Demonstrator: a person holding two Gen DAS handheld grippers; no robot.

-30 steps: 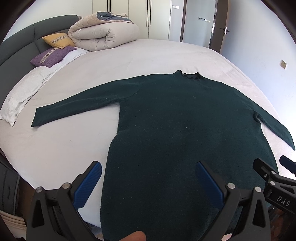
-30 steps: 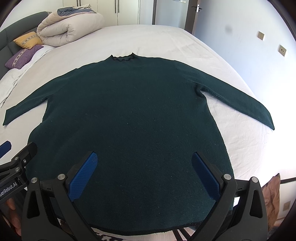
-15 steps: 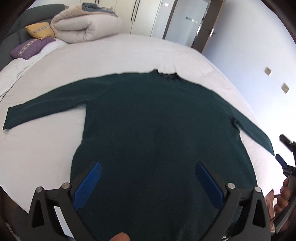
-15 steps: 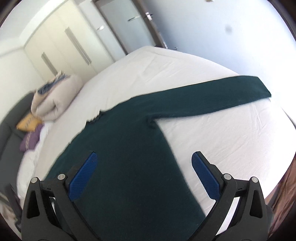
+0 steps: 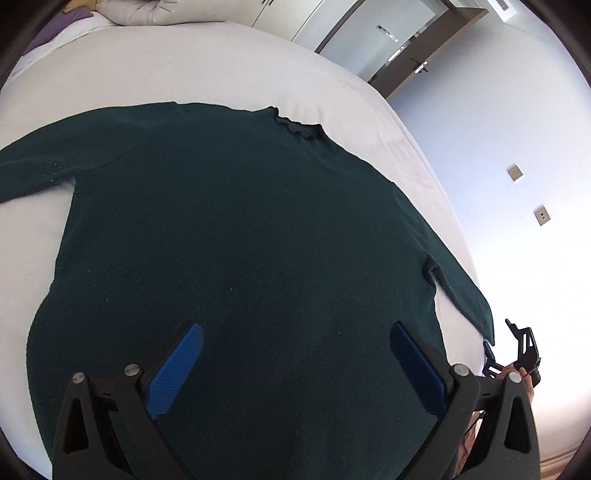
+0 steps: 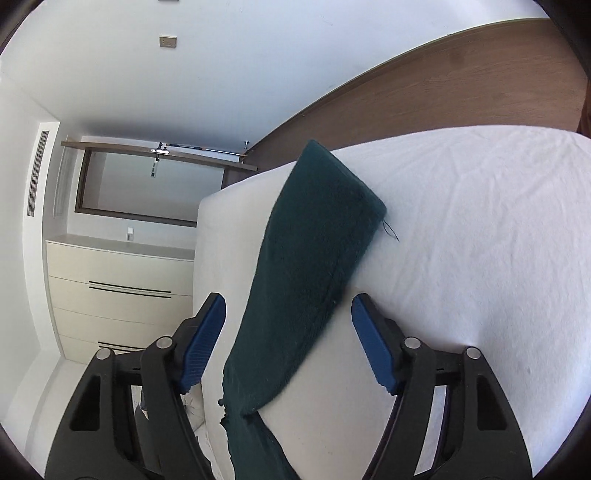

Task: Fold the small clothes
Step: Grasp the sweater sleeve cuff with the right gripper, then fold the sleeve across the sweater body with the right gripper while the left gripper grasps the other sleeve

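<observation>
A dark green long-sleeved sweater [image 5: 240, 240] lies spread flat on the white bed [image 5: 184, 66], collar [image 5: 299, 129] toward the far side. My left gripper [image 5: 295, 326] hangs open over the sweater's lower body, nothing between its blue pads. My right gripper [image 6: 288, 299] is rolled on its side at the bed's right edge. The sweater's right sleeve [image 6: 317, 236] runs between its jaws, which are closing; the pads stand apart from the cloth. In the left wrist view, the right gripper [image 5: 502, 339] shows beside the sleeve's cuff [image 5: 476, 306], held by a hand.
A folded duvet [image 5: 147, 11] and a purple pillow [image 5: 55, 22] lie at the head of the bed. A doorway [image 5: 388, 40] and wall sockets [image 5: 514, 171] are on the right. The right wrist view shows cream cupboards [image 6: 122, 288] and wooden floor [image 6: 443, 85] beyond the bed's edge.
My right gripper swung from over the sweater's body out to the right sleeve, rolled sideways, and its jaws narrowed around the sleeve. My left gripper shifted right over the sweater and tilted down.
</observation>
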